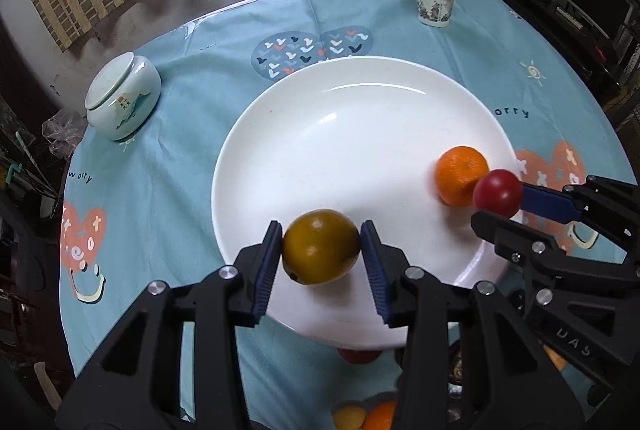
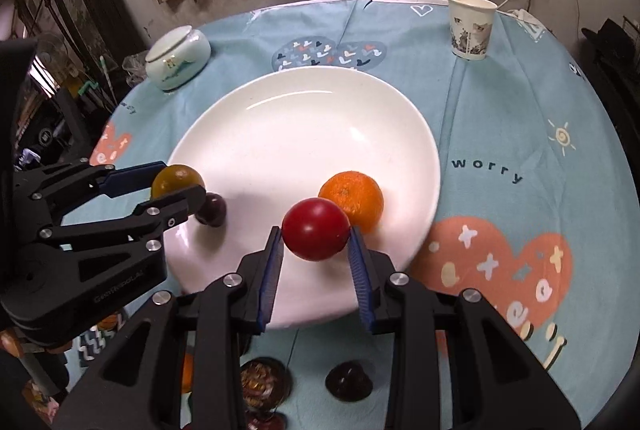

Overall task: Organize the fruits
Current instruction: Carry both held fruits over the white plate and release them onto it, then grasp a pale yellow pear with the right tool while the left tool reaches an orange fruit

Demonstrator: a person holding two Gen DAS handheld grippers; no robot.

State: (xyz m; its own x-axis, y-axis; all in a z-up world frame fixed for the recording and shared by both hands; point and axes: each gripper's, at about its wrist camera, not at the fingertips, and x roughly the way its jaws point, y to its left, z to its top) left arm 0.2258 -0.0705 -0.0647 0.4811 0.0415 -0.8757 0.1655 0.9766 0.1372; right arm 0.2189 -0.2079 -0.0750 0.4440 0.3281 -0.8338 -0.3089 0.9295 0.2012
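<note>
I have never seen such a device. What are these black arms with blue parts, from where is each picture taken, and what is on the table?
There is no robot here. A person holds one hand-held gripper in each hand, and each gripper carries a wide-angle camera that looks forward along its two jaws. So one picture is the left gripper's view and the other the right's; each also shows the other gripper at its side.

The left gripper is shut on a yellow-brown fruit. The right gripper is shut on a red fruit. Both are over a white plate, where an orange lies, with a small dark fruit at the plate's left edge.

On the blue tablecloth also stand a lidded ceramic jar and a paper cup.
</note>
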